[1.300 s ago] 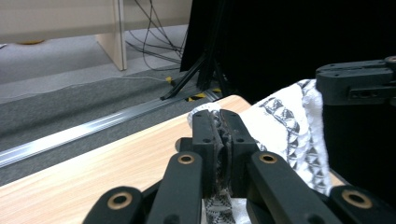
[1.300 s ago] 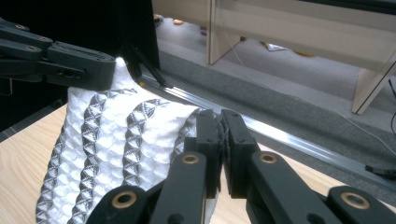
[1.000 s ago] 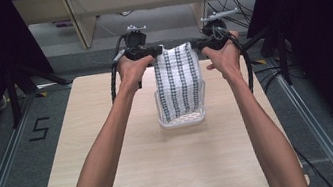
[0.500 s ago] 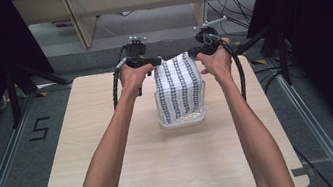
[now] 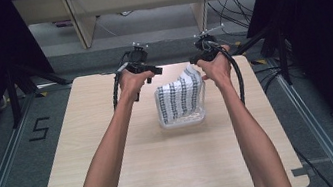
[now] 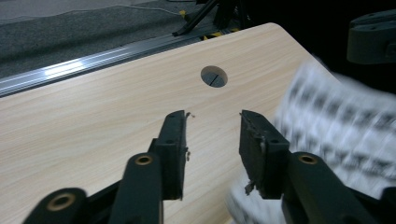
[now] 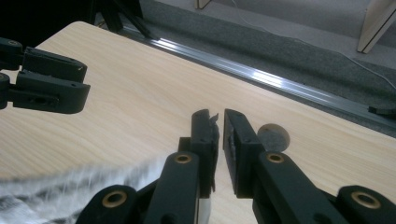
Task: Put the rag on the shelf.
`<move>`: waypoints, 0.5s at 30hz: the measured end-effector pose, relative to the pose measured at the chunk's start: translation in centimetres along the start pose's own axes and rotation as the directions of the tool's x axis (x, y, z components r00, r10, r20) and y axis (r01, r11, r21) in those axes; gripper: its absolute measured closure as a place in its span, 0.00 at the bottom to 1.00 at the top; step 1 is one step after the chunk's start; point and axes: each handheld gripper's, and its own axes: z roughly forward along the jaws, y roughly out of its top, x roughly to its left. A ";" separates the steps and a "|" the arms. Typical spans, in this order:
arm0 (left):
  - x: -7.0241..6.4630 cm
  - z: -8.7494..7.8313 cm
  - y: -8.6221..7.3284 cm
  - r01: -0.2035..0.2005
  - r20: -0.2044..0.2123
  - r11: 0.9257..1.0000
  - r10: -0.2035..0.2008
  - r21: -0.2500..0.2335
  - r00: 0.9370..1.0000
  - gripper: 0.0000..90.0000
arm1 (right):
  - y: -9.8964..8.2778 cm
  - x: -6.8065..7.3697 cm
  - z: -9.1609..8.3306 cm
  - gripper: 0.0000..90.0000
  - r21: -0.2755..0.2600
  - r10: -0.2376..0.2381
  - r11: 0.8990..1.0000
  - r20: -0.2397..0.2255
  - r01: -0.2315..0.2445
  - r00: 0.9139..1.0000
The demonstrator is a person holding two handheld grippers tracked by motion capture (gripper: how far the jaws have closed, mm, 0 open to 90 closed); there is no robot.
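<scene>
A black-and-white patterned cloth (image 5: 183, 98) hangs into a clear plastic container (image 5: 184, 120) at the middle of the table. Its upper right corner is lifted toward my right gripper (image 5: 195, 60), which is shut on it. In the right gripper view the jaws (image 7: 217, 115) stand nearly together, with the blurred cloth (image 7: 70, 186) trailing off below them. My left gripper (image 5: 152, 70) hovers left of the cloth, apart from it. In its own view the left gripper (image 6: 212, 116) is open with only bare wood between the jaws, and the cloth (image 6: 341, 121) lies off to the right.
The wooden table (image 5: 112, 147) has a round cable hole (image 6: 214, 76) near its far edge. A metal floor rail (image 7: 261, 74) runs behind the table. Dark stands and cables (image 5: 241, 5) sit beyond the far corners.
My left gripper has let go of the cloth's left corner and opened. That side of the cloth has dropped toward the container. The right gripper still holds its corner.
</scene>
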 end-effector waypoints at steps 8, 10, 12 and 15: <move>0.0 -0.8 0.0 -0.015 -0.003 1.000 0.015 -0.008 1.000 0.67 | -0.1 -0.1 0.1 0.82 0.020 0.010 1.000 0.011 -0.011 1.000; 0.0 -1.0 0.0 -0.014 -0.004 1.000 0.014 -0.015 1.000 0.67 | -0.1 -0.1 0.0 0.82 0.020 0.006 1.000 0.009 -0.006 1.000; 0.0 -1.3 0.1 -0.014 -0.007 1.000 0.014 -0.019 1.000 0.67 | -0.1 -0.2 0.0 0.82 0.009 -0.019 1.000 0.007 0.019 1.000; 0.0 -1.9 0.1 -0.011 -0.002 0.999 0.011 -0.037 1.000 0.67 | -0.1 0.0 -0.3 0.82 0.012 0.006 1.000 0.000 -0.006 1.000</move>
